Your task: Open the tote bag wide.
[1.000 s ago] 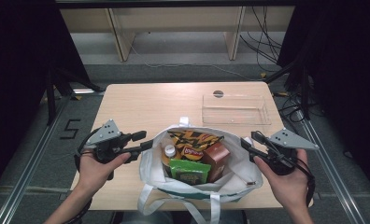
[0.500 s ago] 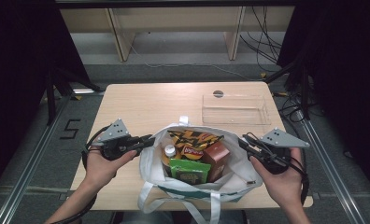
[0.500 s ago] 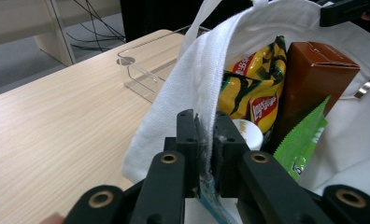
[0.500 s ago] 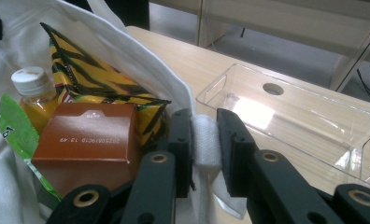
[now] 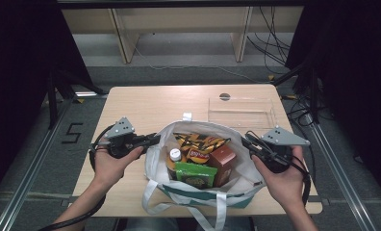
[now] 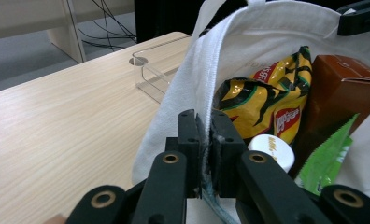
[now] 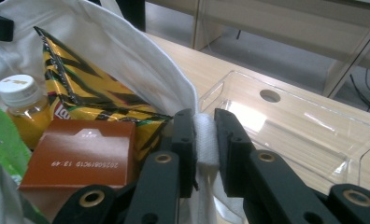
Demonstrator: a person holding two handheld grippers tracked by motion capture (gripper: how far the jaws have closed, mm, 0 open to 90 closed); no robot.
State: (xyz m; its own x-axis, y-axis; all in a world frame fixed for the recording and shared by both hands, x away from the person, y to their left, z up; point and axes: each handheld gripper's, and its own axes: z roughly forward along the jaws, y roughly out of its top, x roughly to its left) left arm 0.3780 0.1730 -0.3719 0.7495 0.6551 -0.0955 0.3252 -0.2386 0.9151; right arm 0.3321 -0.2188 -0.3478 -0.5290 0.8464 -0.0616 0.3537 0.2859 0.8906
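The table [image 5: 145, 103] is evenly lit from above, while the surroundings are left dark. Glare is seen on the clear tray [image 7: 309, 126]. Near black jaws are rendered softly blurred.

Bottle [image 5: 174, 159] body behind green packet [image 5: 194, 174]

high view: fixed overhead, looks forward and down on the whole table [image 5: 145, 103]. Gripper views ride low and close, each facing inward from opposite sides. All three share the tote bag [image 5: 248, 168] [image 6: 272, 32] [image 7: 127, 51] at the near edge
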